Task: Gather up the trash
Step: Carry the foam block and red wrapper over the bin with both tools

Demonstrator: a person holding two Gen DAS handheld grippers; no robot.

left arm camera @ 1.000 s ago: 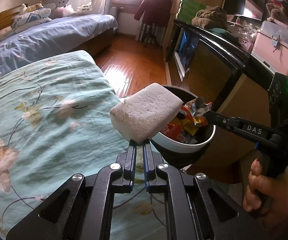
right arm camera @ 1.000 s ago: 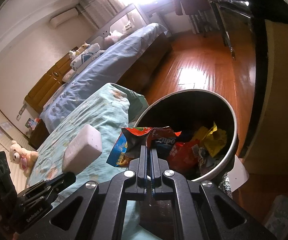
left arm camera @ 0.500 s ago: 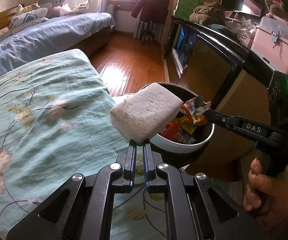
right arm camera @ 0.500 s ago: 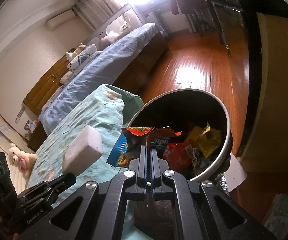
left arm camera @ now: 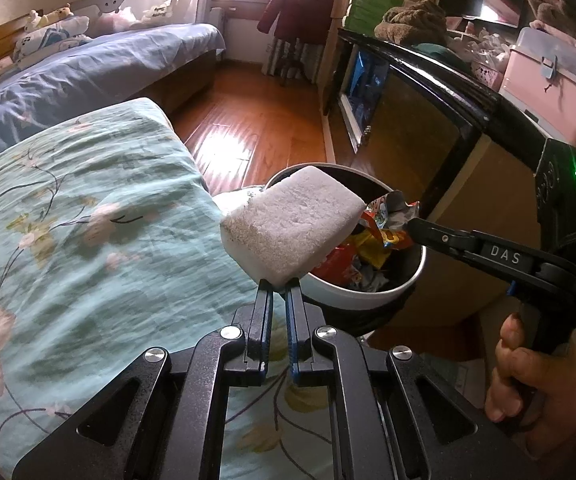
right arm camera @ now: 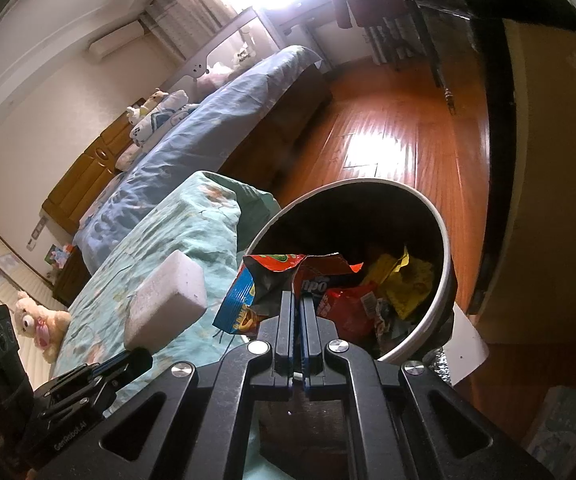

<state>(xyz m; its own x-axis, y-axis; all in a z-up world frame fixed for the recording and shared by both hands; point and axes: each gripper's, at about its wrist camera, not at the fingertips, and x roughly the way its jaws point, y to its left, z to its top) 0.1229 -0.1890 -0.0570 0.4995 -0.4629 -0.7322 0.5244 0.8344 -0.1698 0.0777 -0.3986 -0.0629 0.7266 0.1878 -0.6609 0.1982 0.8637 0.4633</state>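
both grippers clamp trash: left gripper [left arm camera: 279, 282] foam block [left arm camera: 292, 226], right gripper [right arm camera: 296, 298] wrapper [right arm camera: 271, 280].

The bin [left arm camera: 372, 300] stands on the floor [left arm camera: 255, 128] beside the bed [left arm camera: 87, 208]; wrappers [right arm camera: 352, 300] lie in the bin, cabinet [left arm camera: 448, 160] behind the bin.

Gripper [right arm camera: 296, 300] clamping snack wrapper [right arm camera: 275, 286] over bin [right arm camera: 444, 240]

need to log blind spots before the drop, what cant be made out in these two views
- Trash bin base: left wrist view, hidden by the white foam block; right wrist view, hidden by the right gripper body.
- Snack wrapper brand text: the gripper fingers cover it, and only a few letters show.
- How full the bin is: wrappers cover whatever lies below.
- Left gripper grip depth: the block hides the fingertips.
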